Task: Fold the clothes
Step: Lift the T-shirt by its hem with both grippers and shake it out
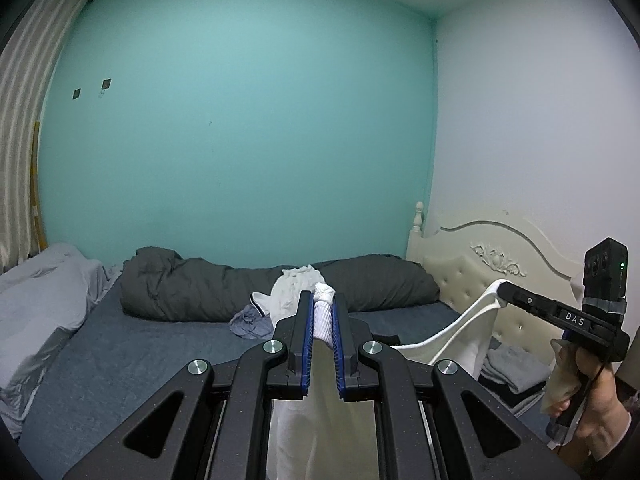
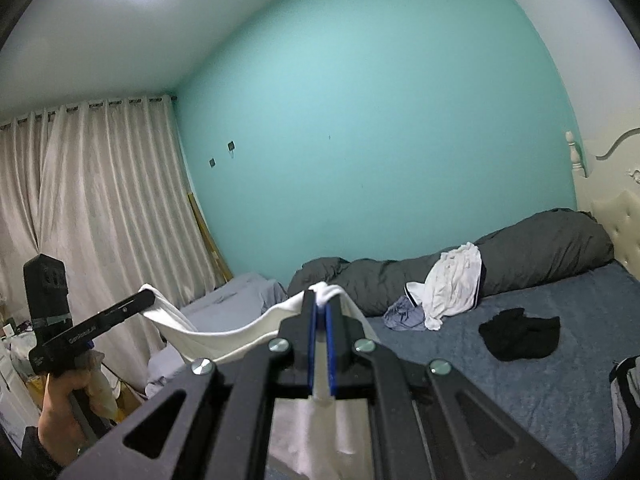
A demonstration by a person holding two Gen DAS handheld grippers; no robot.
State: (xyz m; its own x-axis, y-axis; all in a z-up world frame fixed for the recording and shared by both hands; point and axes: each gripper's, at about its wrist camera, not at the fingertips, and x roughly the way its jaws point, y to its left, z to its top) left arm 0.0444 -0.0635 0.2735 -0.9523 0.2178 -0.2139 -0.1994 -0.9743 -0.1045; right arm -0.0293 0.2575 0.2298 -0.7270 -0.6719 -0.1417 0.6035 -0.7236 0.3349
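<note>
A white garment hangs stretched in the air between my two grippers, above the bed. My left gripper is shut on one bunched corner of it; the cloth drops down between the blue pads. My right gripper is shut on another corner of the same white garment. Each gripper shows in the other's view: the right gripper at right, the left gripper at left. The garment sags between them.
A blue-covered bed lies below. A dark grey duvet is rolled along the teal wall. A white garment pile, a blue-grey garment and a black garment lie on the bed. Folded clothes sit by the cream headboard. Curtains hang at left.
</note>
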